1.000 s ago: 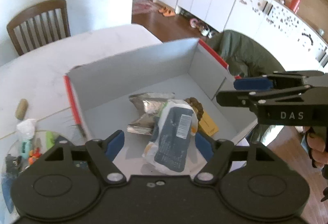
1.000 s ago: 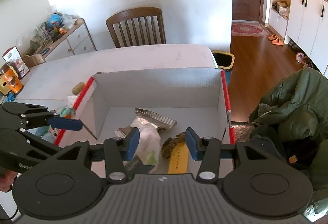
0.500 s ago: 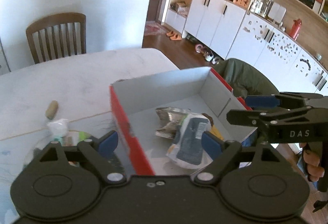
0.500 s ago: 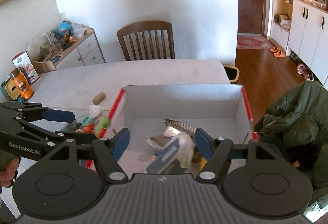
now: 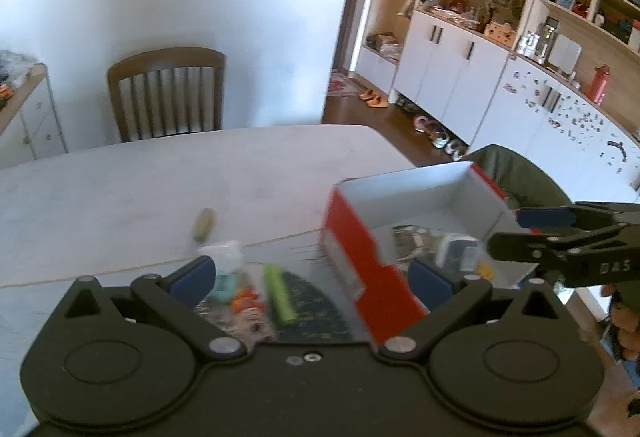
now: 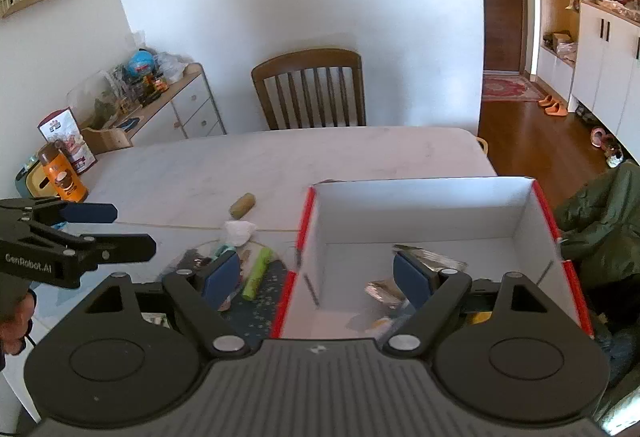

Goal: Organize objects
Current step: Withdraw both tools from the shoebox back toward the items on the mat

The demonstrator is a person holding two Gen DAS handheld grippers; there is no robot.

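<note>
Pale marble-look table [image 6: 360, 157] was your whole workspace, with a wooden chair [image 6: 310, 89] behind it and a red-edged box [image 6: 420, 213] sitting at the near right corner. Both claws were spread wide and carrying nothing: your left gripper [image 5: 312, 277] hung over the loose pile beside the box, your right gripper [image 6: 316, 273] straddled the box's left wall. My read is you were between picks, so the step in hand was choosing the next item from the pile. To do that well, you'd want to go for something standing clear of the rest, like the green tube [image 6: 256, 273], and come down along its length so the pads close across the narrow side, not poke into the clutter under it. The tan cork-like roll [image 6: 242, 206] sat well apart from everything, an easy one too. Count as far as I could tell: one box, one green tube, one tan roll, one crumpled white wad [image 6: 239, 231], one chair. Inside the box there was at least one silver foil packet [image 6: 430, 261] and a white-and-dark pouch [image 5: 460, 253]; anything more was hidden by the claw. Small bits in the pile were too blurry to count.
</note>
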